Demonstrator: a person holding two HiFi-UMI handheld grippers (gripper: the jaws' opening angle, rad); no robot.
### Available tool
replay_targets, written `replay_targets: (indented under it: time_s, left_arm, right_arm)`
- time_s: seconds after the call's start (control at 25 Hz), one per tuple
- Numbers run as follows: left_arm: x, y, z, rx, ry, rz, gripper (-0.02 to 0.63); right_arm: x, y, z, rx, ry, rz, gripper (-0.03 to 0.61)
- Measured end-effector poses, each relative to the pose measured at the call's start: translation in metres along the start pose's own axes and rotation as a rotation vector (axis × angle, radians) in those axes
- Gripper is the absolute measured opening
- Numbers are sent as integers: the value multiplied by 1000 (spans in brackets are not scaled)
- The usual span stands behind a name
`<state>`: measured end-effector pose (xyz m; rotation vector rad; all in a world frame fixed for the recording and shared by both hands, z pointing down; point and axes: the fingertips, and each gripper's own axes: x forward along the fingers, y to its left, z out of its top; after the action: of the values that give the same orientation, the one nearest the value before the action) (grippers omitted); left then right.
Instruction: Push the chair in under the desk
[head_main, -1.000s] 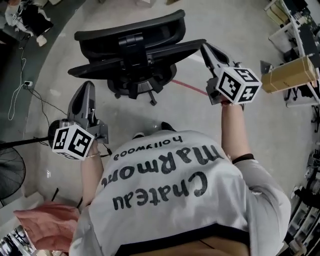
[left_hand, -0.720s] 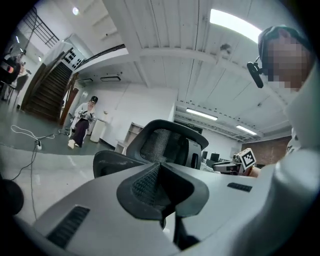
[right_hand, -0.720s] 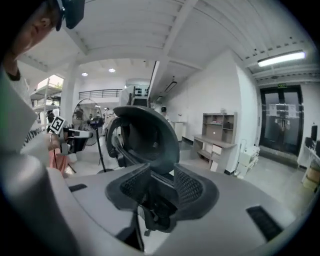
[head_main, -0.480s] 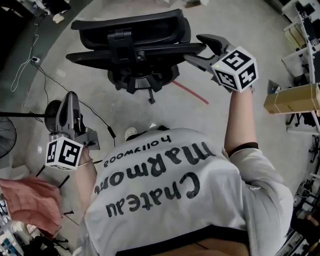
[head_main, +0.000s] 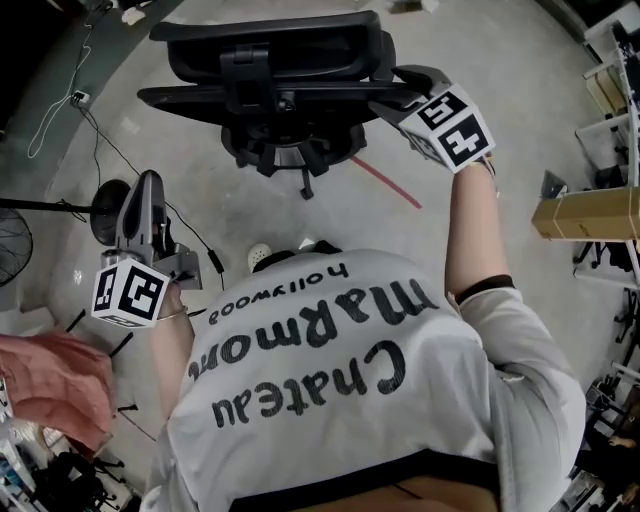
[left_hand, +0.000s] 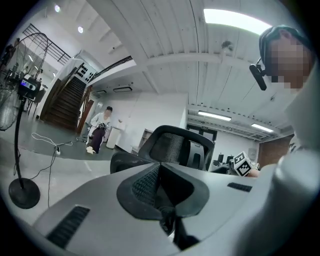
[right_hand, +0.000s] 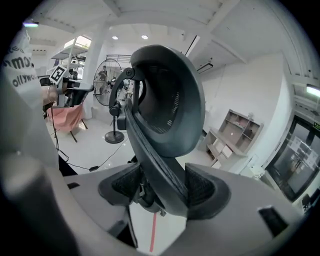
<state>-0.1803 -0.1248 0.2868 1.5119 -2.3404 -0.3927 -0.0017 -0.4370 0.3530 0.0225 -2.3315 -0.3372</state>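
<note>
A black office chair with a mesh backrest (head_main: 280, 90) stands on the grey polished floor (head_main: 500, 90) ahead of the person, at the top of the head view, with its backrest turned toward the person and its star base with castors beneath it. The right tool (head_main: 392, 92) is held out to the right end of the backrest; in the right gripper view its jaws are opening, with the backrest's edge between them, close against one pad and clear of the other. The left tool (head_main: 150, 185) is held low and well apart from the chair, at the person's left side; its jaws are closed together with nothing between them. A thin red line (head_main: 385, 183) is marked on the floor just beside the chair's base, on its right. To the left of the chair a black cable (head_main: 110, 150) is trailed across the floor toward the round black base of a standing fan (head_main: 105, 210), which is near the left tool. A pink cloth (head_main: 55, 380) is seen at the lower left, and a long cardboard box (head_main: 590, 213) at the right edge, well apart from the chair. An open shelf unit (right_hand: 232, 135) is seen against the far wall beyond the chair in the right gripper view.
</note>
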Motion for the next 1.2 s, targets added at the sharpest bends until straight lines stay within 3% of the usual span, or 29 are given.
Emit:
replay_targets:
  time_s: [0.16, 0.36, 0.4, 0.44, 0.6, 0.72, 0.88, 0.96, 1.04, 1.08, 1.2]
  left_arm:
    - [19, 4, 12, 22, -12, 3, 17]
    - [36, 27, 33, 125, -1, 57, 22]
    - [40, 35, 36, 144, 5, 68, 75]
    - [46, 42, 37, 161, 16, 67, 172]
    - [85, 51, 29, 241, 152, -79, 277]
    - [116, 44, 18, 451, 292, -210, 299]
    - [153, 45, -3, 921, 476, -290, 302]
    - [162, 46, -17, 1105, 577, -331, 302]
    - [168, 43, -27, 1196, 641, -398, 296]
    - [170, 41, -32, 1214, 657, -440, 260]
    - [175, 40, -40, 1221, 658, -524, 253]
  right_arm:
    - [1, 2, 1, 21, 22, 19, 282]
    - [0, 0, 0, 17, 62, 30, 276]
    - [-1, 0, -1, 19, 61, 24, 279]
    - [-2, 0, -1, 22, 60, 16, 279]
    - [-5, 3, -5, 39, 65, -2, 279]
    - [-4, 7, -6, 58, 72, -12, 281]
    - [-6, 11, -8, 88, 98, -28, 284]
    - [-9, 12, -7, 102, 106, -33, 288]
    - [-12, 13, -6, 116, 112, -47, 296]
    - [-13, 14, -7, 125, 118, -57, 299]
    - [-11, 17, -11, 149, 137, -85, 308]
